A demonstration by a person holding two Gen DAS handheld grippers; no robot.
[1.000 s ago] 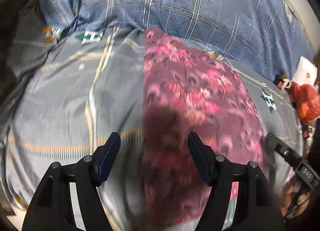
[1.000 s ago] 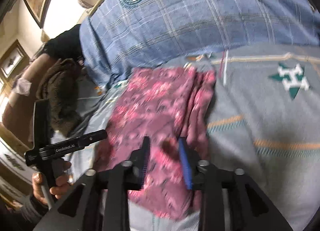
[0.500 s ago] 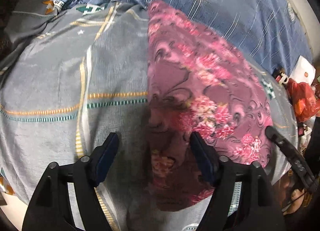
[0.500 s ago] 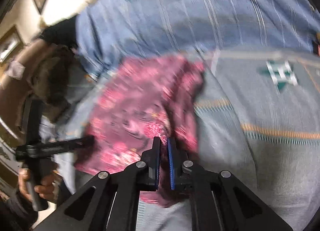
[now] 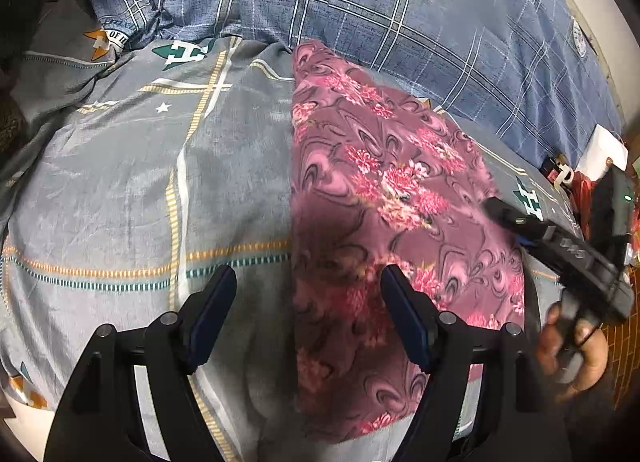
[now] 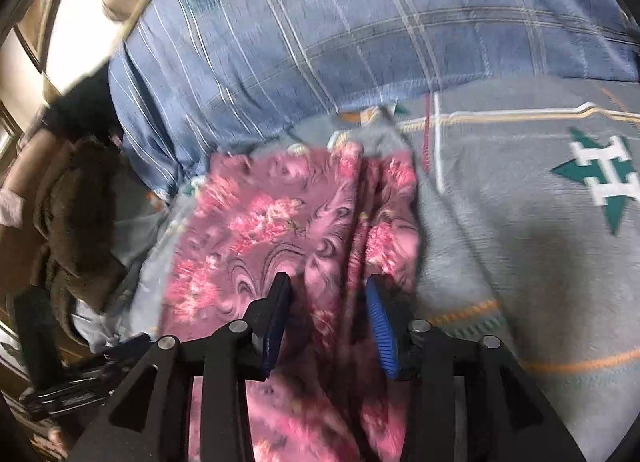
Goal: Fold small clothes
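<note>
Pink floral garment (image 5: 384,198) lies on the grey bedsheet (image 5: 120,190) near the bed's front edge, just below the blue plaid blanket (image 5: 360,2). It reads as already folded lengthwise: the left edge is straight and crisp in the left wrist view, and the right side shows a doubled-over ridge of cloth in the right wrist view (image 6: 304,222). So a first fold looks done; the piece is a long narrow strip, not yet a compact packet.

Left gripper (image 5: 308,314) hovers over the near end, fingers wide apart, nothing between the pads; one finger is over the bare sheet, the other over the cloth. Not gripping.

Right gripper (image 6: 326,316) sits over the ridge on the garment's right side. Its jaws are opening, and cloth runs up between them, but the pads do not look pressed on it, so I judge it as a release, not a hold. Frame is motion-blurred, so contact is hard to call. The person's hand (image 5: 572,346) is on the right gripper's handle at the edge of the left view.

Left to do, as a judgement: crosswise fold, near end up toward the far end, maybe a second one, then smoothing. The ridge on the right looks a bit bunched and may want flattening first. No other garments for folding are clearly in view.
</note>
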